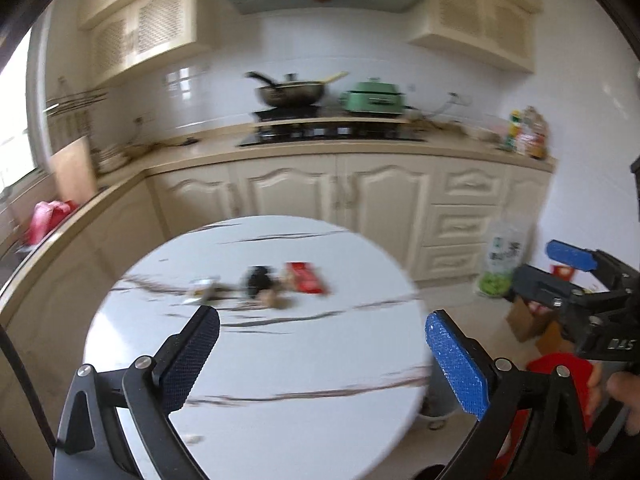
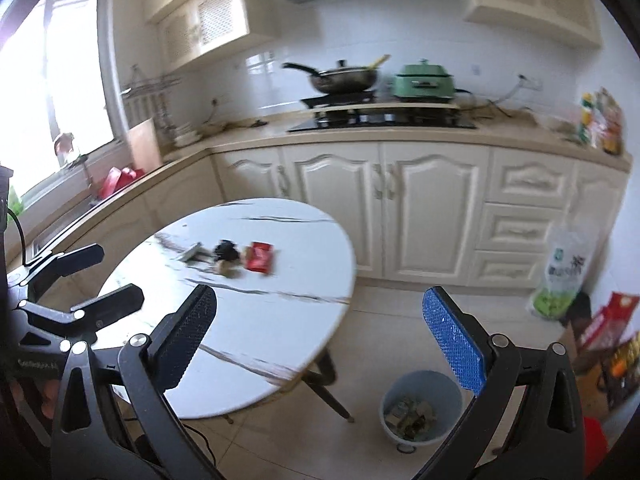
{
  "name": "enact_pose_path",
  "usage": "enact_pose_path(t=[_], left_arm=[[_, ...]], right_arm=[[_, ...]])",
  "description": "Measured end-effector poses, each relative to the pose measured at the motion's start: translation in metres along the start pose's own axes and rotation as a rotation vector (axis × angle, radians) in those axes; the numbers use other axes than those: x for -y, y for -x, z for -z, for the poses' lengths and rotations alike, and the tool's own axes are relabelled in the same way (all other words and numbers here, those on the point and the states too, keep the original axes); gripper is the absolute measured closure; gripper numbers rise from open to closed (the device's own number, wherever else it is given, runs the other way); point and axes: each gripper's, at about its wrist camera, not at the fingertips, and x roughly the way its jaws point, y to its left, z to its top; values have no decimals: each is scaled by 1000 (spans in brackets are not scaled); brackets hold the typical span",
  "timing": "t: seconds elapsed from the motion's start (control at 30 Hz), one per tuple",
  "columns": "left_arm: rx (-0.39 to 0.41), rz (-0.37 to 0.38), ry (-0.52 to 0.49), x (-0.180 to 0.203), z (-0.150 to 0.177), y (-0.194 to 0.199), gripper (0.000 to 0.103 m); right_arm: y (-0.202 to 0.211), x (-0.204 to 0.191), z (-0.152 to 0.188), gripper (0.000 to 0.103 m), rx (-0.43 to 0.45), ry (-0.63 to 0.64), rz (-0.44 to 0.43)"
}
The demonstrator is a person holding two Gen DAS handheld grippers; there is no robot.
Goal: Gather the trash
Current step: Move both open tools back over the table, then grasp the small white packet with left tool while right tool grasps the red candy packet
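Observation:
Several pieces of trash lie in a row on the round white marble table (image 1: pixel 280 360) (image 2: pixel 260 320): a red wrapper (image 1: pixel 306 278) (image 2: pixel 260 257), a crumpled black piece (image 1: pixel 259 280) (image 2: pixel 227 250), a brown lump (image 1: pixel 274 299) (image 2: pixel 226 268) and a silvery wrapper (image 1: pixel 202 288) (image 2: pixel 195 253). My left gripper (image 1: pixel 320 322) (image 2: pixel 108 278) hangs open above the table's near side, with nothing between its fingers. To the right of the table my right gripper (image 2: pixel 320 300) (image 1: pixel 548 270) is open and empty, above the floor. A pale blue bin (image 2: pixel 424 374) with scraps inside stands on the floor beside the table's leg.
Cream cabinets (image 2: pixel 432 208) and a counter run behind the table, with a wok (image 2: pixel 344 78) and a green pot (image 2: pixel 424 82) on the stove. A rice bag (image 2: pixel 562 276), boxes and packets crowd the floor at the right. A red stool (image 1: pixel 560 368) stands near.

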Motion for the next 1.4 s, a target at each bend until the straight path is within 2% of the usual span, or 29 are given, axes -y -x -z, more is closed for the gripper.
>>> enact_pose_path(t=[0.2, 0.37, 0.43, 0.6, 0.77, 0.8, 0.9, 1.1, 1.2, 1.27, 1.3, 1.33, 1.4], left_arm=[[-56, -120, 96, -65, 10, -8, 1], [-111, -139, 173, -105, 11, -23, 1], [-136, -162, 170, -115, 12, -29, 1], [-194, -149, 152, -129, 16, -62, 1], [-254, -179, 85, -136, 11, -120, 1], [-269, -182, 74, -136, -2, -144, 2], [-306, -185, 51, -132, -11, -191, 2], [-355, -172, 29, -138, -17, -251, 4], [-373, -154, 26, -139, -20, -280, 17], [-369, -111, 71, -146, -24, -287, 48], [-377, -86, 94, -149, -26, -288, 59], [-383, -68, 111, -153, -25, -288, 65], [-381, -78, 86, -153, -26, -290, 70]], right_arm=[[-62, -35, -18, 0, -71, 74, -52], [-130, -50, -24, 0, -158, 132, -70], [-165, -56, -23, 0, -203, 169, -68], [-229, -67, -10, 3, -301, 220, -82], [-267, -67, -6, 3, -331, 214, -98], [-271, -66, -7, 3, -331, 214, -99], [-281, -62, -10, 3, -335, 216, -107], [-293, -55, -10, 3, -348, 217, -130], [-300, -55, -8, 3, -364, 223, -137], [-303, -56, -9, 3, -365, 228, -135], [-306, -58, -9, 3, -369, 232, -135], [-307, -58, -10, 3, -365, 233, -134], [-310, -60, -11, 3, -372, 238, -137]])
